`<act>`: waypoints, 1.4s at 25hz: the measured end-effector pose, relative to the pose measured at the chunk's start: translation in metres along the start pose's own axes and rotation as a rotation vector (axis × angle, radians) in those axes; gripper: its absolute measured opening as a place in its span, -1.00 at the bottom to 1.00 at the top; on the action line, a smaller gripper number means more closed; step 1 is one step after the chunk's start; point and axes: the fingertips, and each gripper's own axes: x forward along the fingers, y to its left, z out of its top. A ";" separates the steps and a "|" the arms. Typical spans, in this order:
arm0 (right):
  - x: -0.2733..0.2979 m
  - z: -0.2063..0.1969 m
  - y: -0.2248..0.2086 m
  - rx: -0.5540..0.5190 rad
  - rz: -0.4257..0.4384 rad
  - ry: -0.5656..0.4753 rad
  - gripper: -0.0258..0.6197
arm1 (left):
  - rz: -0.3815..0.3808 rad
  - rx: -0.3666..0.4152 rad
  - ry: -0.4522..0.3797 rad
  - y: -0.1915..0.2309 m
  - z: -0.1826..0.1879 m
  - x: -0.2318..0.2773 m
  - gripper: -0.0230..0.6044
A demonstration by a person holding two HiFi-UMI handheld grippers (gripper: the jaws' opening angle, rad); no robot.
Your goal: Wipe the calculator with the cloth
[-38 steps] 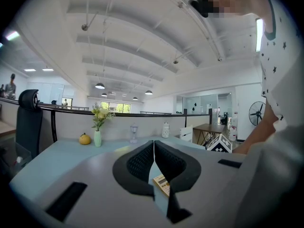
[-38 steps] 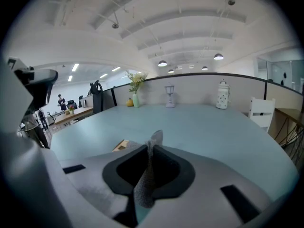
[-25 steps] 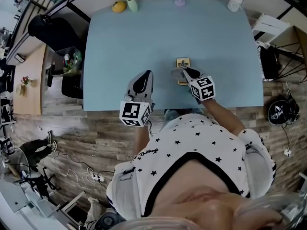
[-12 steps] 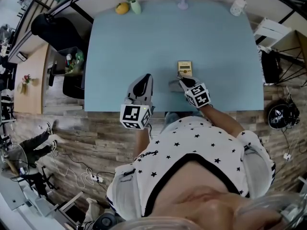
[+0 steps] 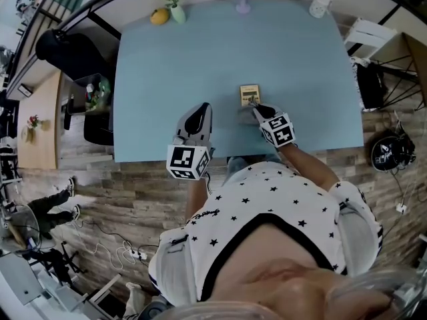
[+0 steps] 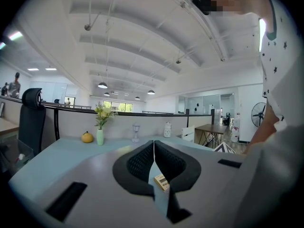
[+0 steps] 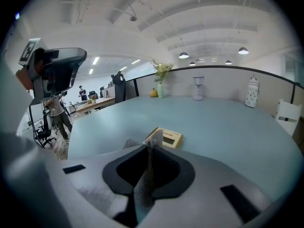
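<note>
A black chair [image 5: 67, 45] stands off the left edge of the light blue tabletop [image 5: 167, 79]. Near the far left corner sit an orange fruit [image 5: 159, 15] and, just beside it on its right, a vase [image 5: 177, 11] of yellow flowers.

The left gripper [image 6: 153, 144] is held over the near edge, a little left of the middle. Its view shows the jaws pressed together at the tips with nothing between them. It is apart from the calculator and the cloth.

A clear stemmed glass [image 5: 243, 5] stands at the middle of the far edge.

The calculator [image 5: 250, 95] lies flat on the tabletop, slightly right of the middle and nearer the near edge than the far one. It is tan, with its display facing up.

The cloth [image 7: 145, 175], grey and thin, is pinched upright between the jaws of the right gripper [image 7: 151, 145], which are closed on it. The cloth's free end pokes out past the fingertips and covers the calculator's near corner in the right gripper view. Whether it presses on the calculator I cannot tell. A further fold of the cloth shows on the tabletop just left of the jaws. In the head view this gripper reaches in from the near edge, its tips right at the calculator's near side.

A white jar [image 5: 320, 4] stands near the far right corner.
</note>
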 end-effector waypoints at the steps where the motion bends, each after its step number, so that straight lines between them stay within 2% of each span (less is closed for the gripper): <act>1: -0.002 -0.002 -0.004 0.008 -0.011 0.001 -0.81 | -0.007 0.001 0.001 -0.002 0.000 0.002 -0.83; 13: -0.025 -0.027 -0.035 0.078 -0.101 0.023 -0.81 | -0.090 0.013 0.011 -0.022 0.001 0.026 -0.83; 24: -0.028 -0.036 -0.040 0.104 -0.109 0.026 -0.81 | -0.093 0.012 0.019 -0.027 -0.001 0.029 -0.83; 28: -0.035 -0.018 -0.048 0.157 -0.117 -0.038 -0.81 | -0.089 0.018 0.016 -0.027 0.000 0.029 -0.83; 35: -0.063 0.058 -0.061 0.182 -0.120 -0.252 -0.81 | -0.079 0.031 0.013 -0.021 0.005 0.029 -0.83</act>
